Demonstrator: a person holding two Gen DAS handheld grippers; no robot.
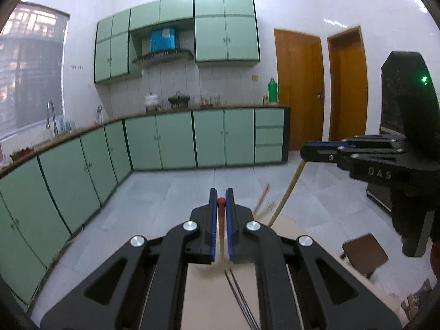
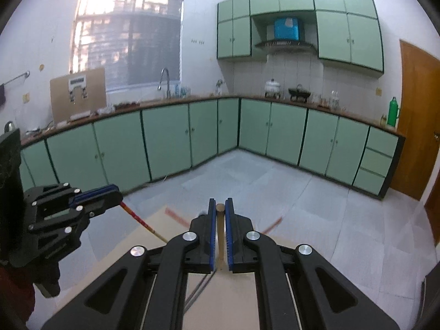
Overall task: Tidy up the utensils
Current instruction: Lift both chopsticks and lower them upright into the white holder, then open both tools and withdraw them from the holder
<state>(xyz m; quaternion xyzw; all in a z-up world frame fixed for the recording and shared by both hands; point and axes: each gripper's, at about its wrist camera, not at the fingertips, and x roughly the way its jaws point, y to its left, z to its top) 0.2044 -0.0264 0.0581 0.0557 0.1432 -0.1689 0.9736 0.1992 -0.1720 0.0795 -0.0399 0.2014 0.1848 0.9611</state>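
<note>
Around both grippers stretches a kitchen: white tiled walls, a grey tiled floor [image 1: 176, 192], and an L-shaped run of pale green base cabinets [image 2: 170, 137] under a brown countertop [image 2: 192, 99], with matching green wall cabinets [image 1: 227, 27] above. Two orange-brown wooden doors [image 1: 298, 88] stand at the right of the left wrist view, and a barred window [image 2: 129, 38] lets in light over the tap [image 2: 165, 78]. A cardboard panel [image 2: 78, 93] leans on the countertop near the window; farther along sit a white pot [image 1: 152, 100], a dark pan on a stand [image 1: 178, 100] and a green bottle [image 1: 272, 89]. Below the grippers lies a pale beige tabletop [image 2: 225, 299], and a small brown stool [image 1: 364, 254] stands on the floor beside it. The left gripper [image 1: 221, 200] is clenched on a red-tipped chopstick [image 1: 221, 214], which runs back between its blue pads [image 1: 211, 236]; in the right wrist view the same stick slants down from that gripper toward the table, red near the jaws and pale lower. The right gripper [image 2: 220, 209] is likewise closed on a plain wooden chopstick [image 2: 220, 233], its round end showing between the fingertips; from the left wrist view this stick hangs down and bends toward the table edge. Both chopsticks are held up above the tabletop. Thin dark lines, perhaps wires, cross the table under each gripper; I cannot tell what they are.
</note>
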